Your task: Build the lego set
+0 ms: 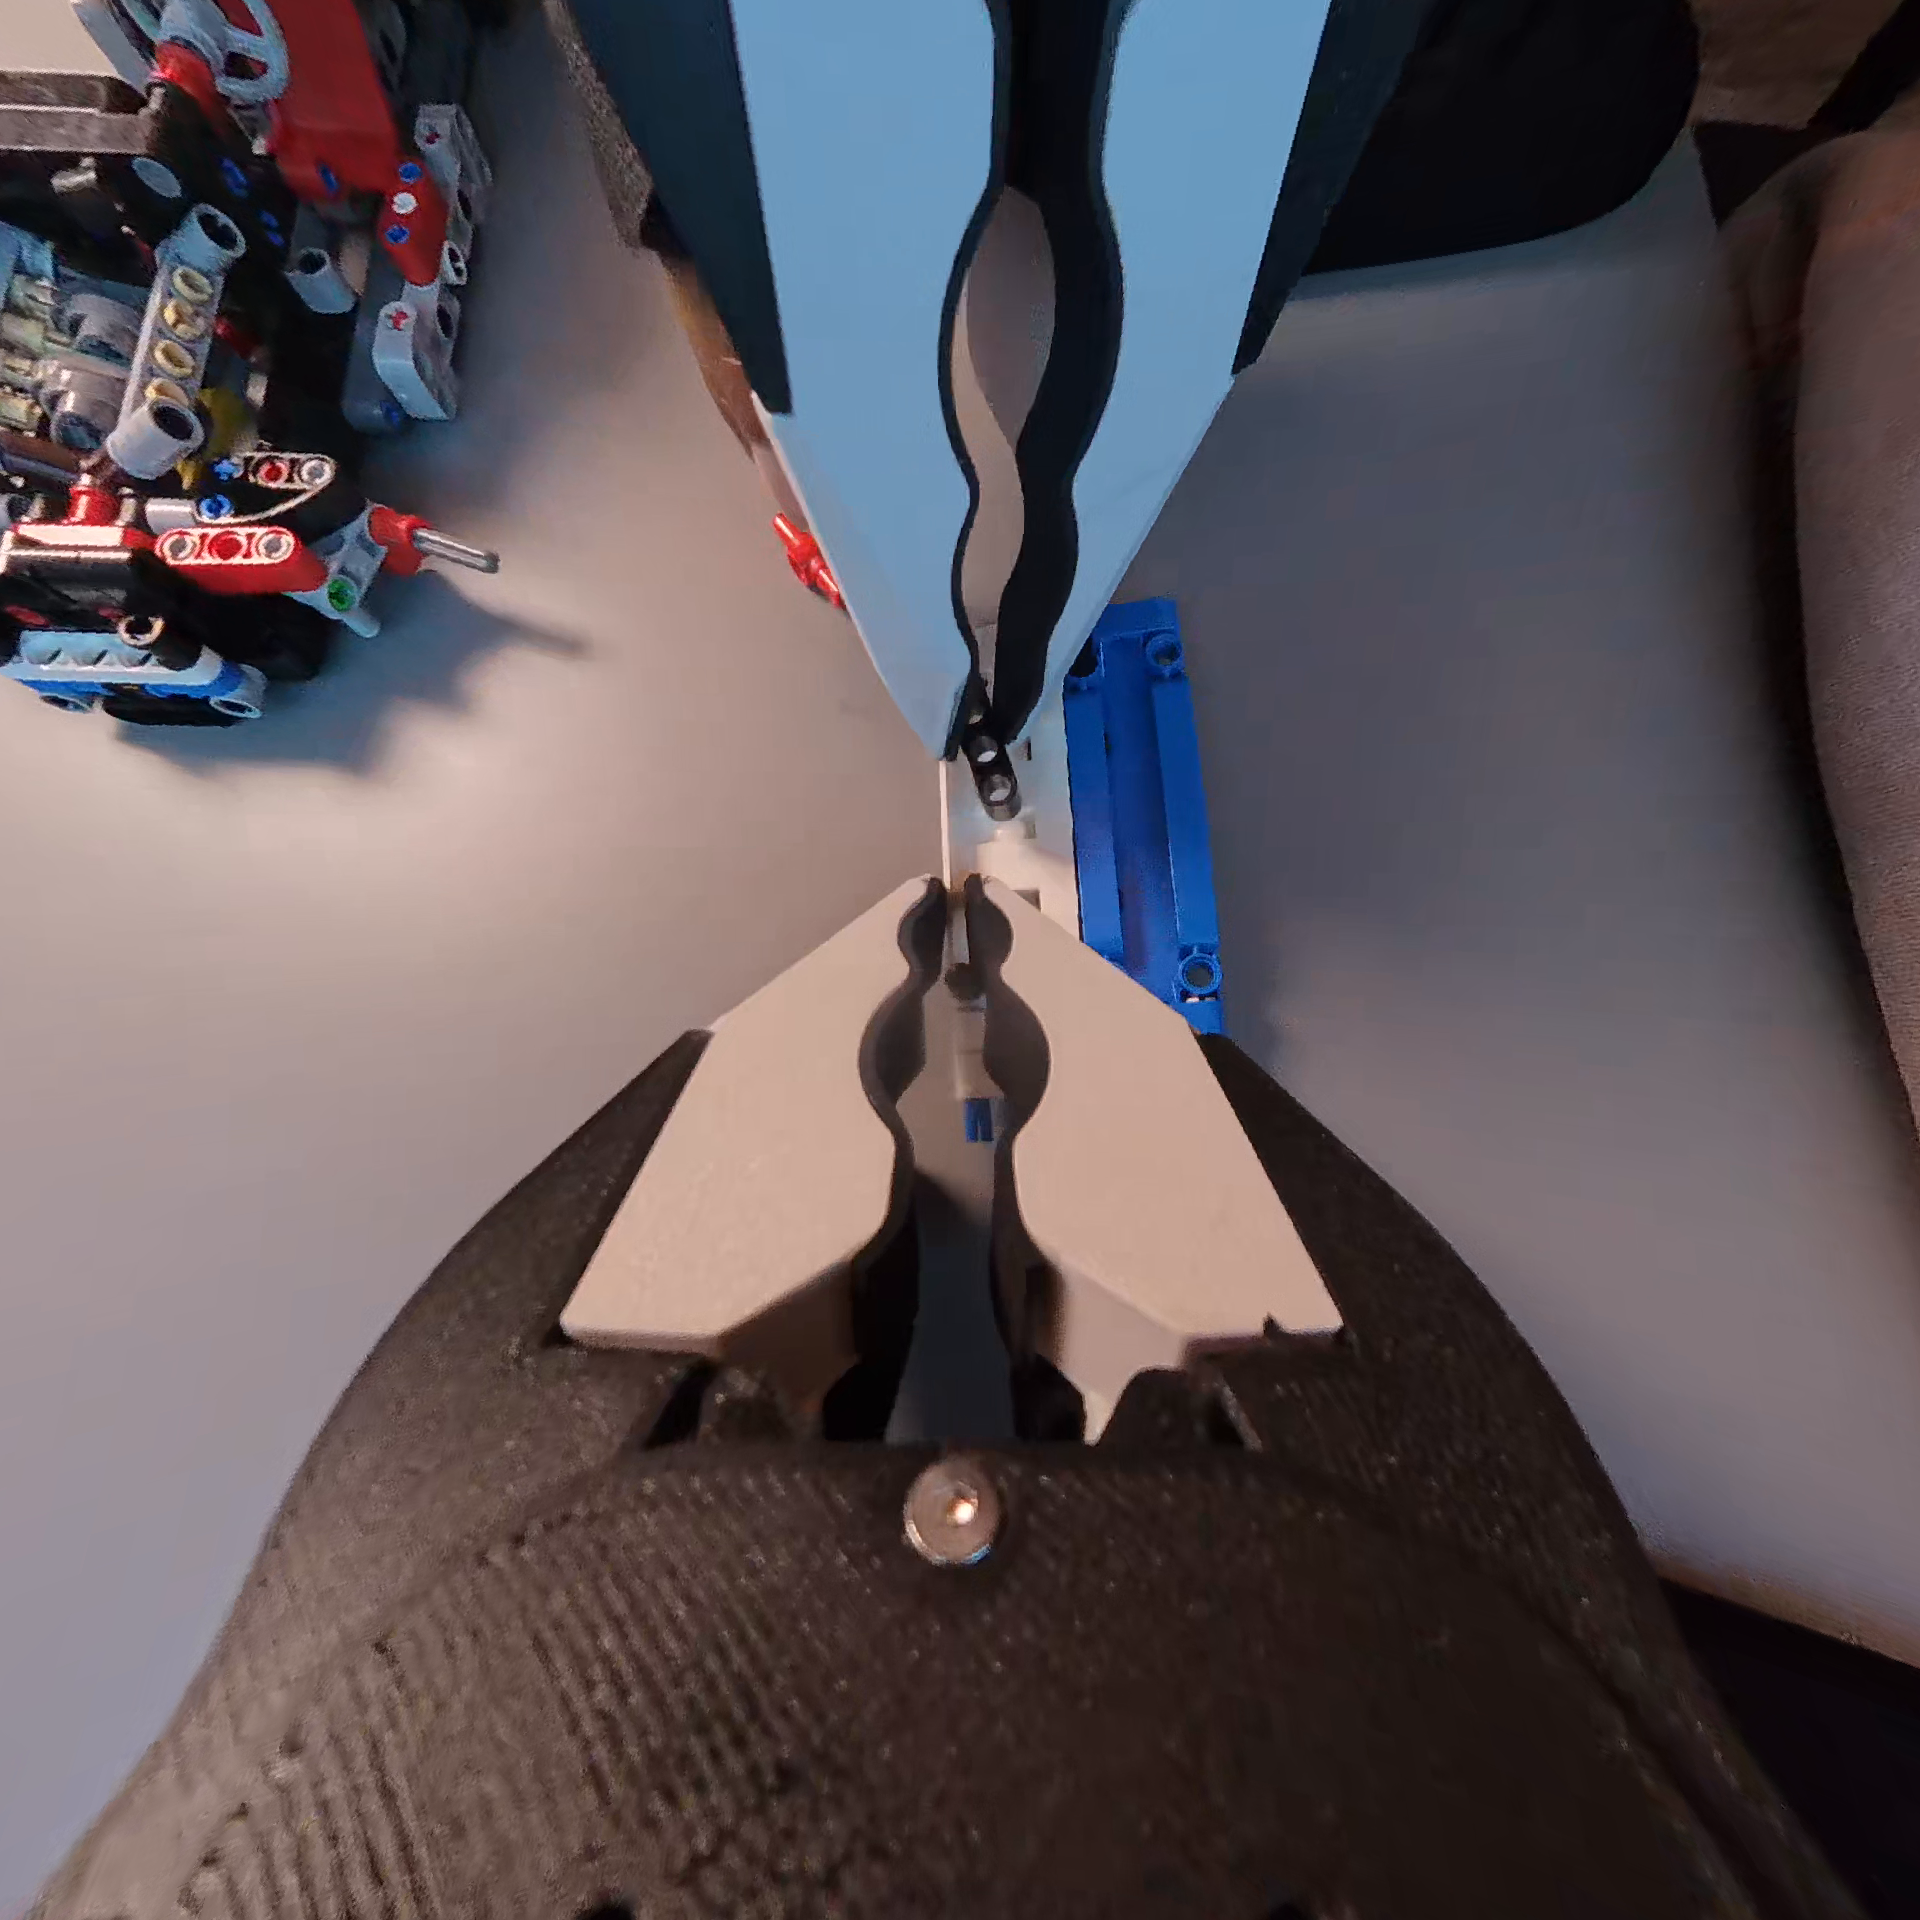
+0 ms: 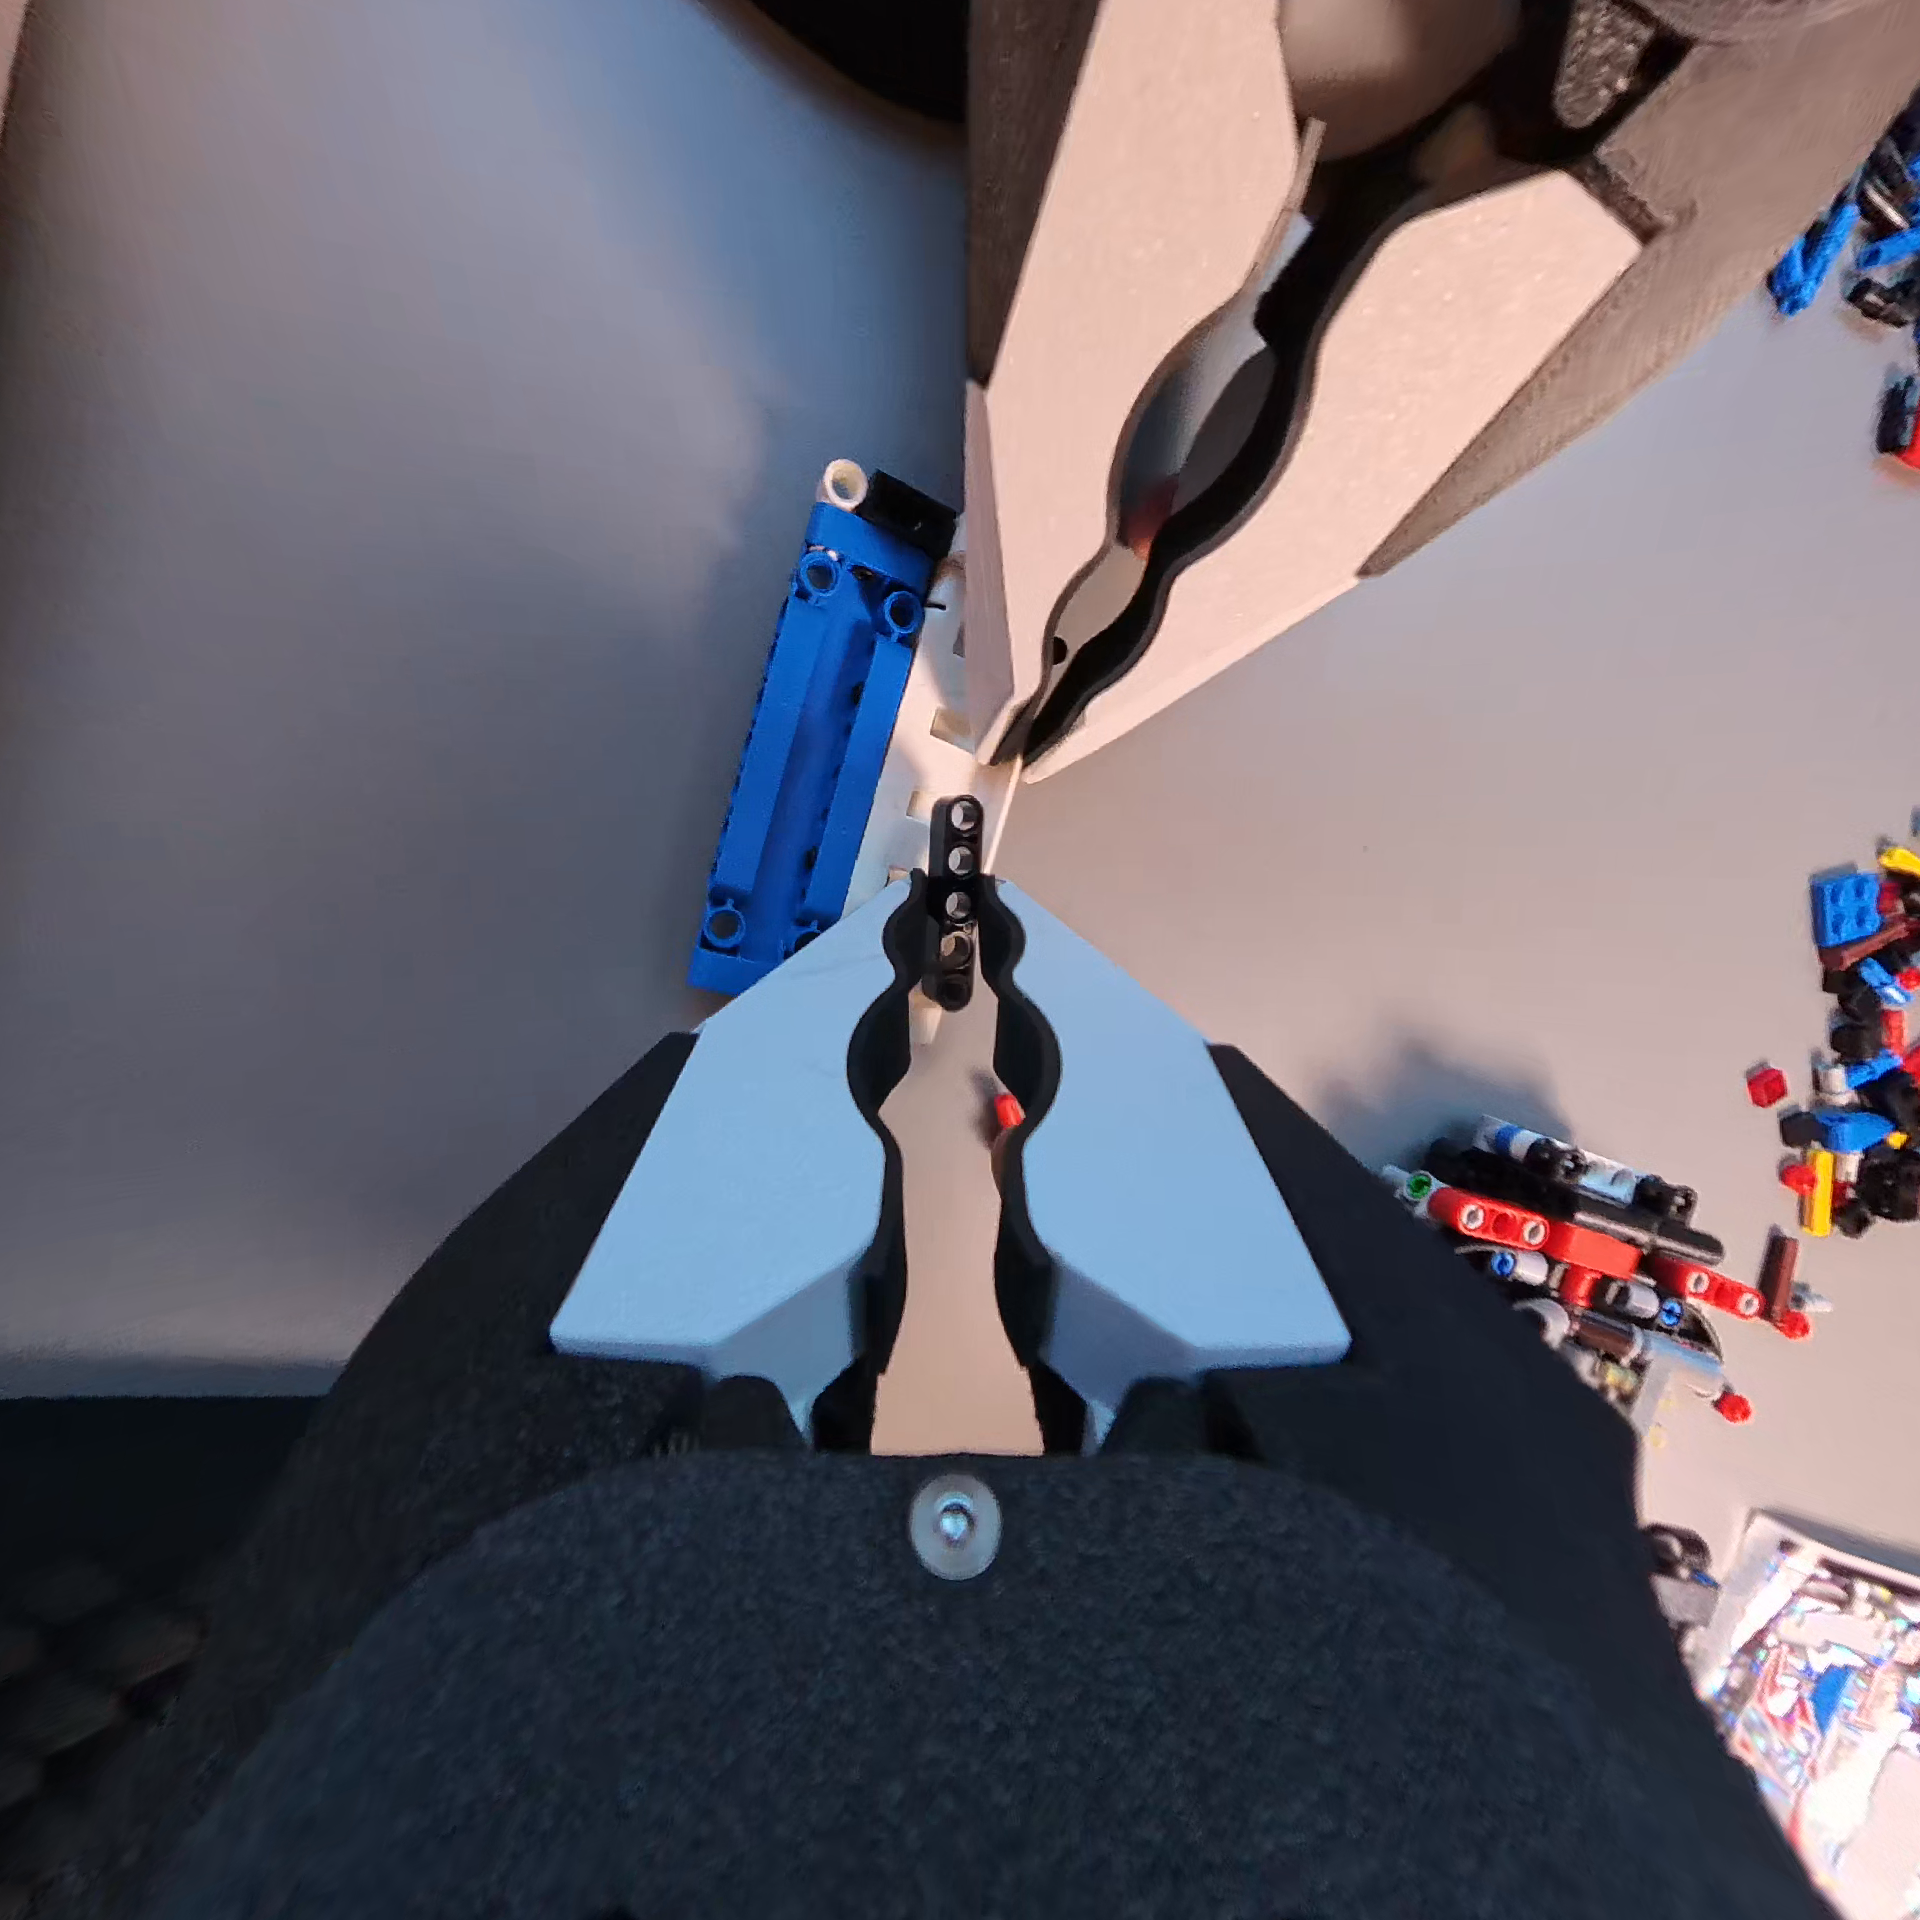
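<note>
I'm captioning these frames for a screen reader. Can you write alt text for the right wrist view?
The right gripper is shut on a small black beam with holes, meeting the left gripper, which pinches a white piece beside a long blue panel. Loose pieces lie at the right on the grey table.

Two grippers, one blue panel [image 2: 800, 764], one black beam [image 2: 957, 904], one white panel [image 1: 961, 831], one part-built model [image 1: 197, 416].
</note>
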A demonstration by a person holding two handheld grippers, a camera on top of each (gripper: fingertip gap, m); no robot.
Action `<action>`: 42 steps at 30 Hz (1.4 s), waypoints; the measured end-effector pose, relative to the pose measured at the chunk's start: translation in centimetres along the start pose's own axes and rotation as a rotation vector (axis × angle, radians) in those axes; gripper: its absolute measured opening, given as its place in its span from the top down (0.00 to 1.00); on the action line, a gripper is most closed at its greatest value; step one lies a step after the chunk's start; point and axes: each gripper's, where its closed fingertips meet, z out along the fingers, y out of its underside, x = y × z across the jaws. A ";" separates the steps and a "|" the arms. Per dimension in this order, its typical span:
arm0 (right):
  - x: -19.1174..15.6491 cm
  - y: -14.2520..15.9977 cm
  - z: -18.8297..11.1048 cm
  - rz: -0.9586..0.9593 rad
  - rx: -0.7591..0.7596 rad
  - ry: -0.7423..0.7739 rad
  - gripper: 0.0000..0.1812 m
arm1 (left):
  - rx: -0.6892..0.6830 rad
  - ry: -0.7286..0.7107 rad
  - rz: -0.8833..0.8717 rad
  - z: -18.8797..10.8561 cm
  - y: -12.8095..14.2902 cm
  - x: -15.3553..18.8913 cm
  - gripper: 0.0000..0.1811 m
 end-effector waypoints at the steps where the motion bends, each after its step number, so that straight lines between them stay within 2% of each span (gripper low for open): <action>1: 0.2 0.1 0.1 0.034 -0.002 0.011 0.96 | -0.006 -0.018 0.006 0.0 0.1 -0.1 0.99; 9: 2.3 0.7 0.7 0.566 0.108 0.012 0.97 | -0.007 -0.111 -0.075 -0.2 0.4 -0.9 0.99; 15: 3.2 0.8 0.6 0.744 0.087 0.051 0.96 | -0.038 -0.239 -0.030 -0.5 0.4 -1.7 0.99; 21: 3.7 0.6 0.7 0.801 0.111 0.079 0.96 | -0.055 -0.304 -0.005 -0.8 0.6 -2.0 0.99; 25: 3.8 0.3 0.6 0.778 0.147 0.084 0.95 | -0.030 -0.281 -0.029 -0.9 0.6 -2.0 0.99; 27: 4.4 -0.6 -0.5 0.760 0.233 0.097 0.92 | -0.007 -0.261 -0.040 -1.0 0.5 -2.0 0.99; 30: 5.7 -1.8 -3.6 0.747 0.408 0.129 0.88 | 0.015 -0.240 -0.037 -1.2 0.6 -2.1 1.00; 33: 7.4 -0.5 -5.9 0.725 0.470 0.255 0.89 | 0.031 -0.210 -0.047 -1.3 0.9 -2.1 0.99; 36: 8.3 1.3 -6.9 0.723 0.508 0.348 0.89 | 0.042 -0.213 -0.030 -1.4 1.0 -2.5 0.99; 39: 8.2 3.7 -7.2 0.720 0.453 0.387 0.89 | 0.054 -0.213 -0.049 -1.8 1.2 -2.8 0.98; 42: 6.4 5.5 -6.6 0.654 0.340 0.339 0.88 | 0.084 -0.197 -0.075 -2.5 1.2 -2.9 0.96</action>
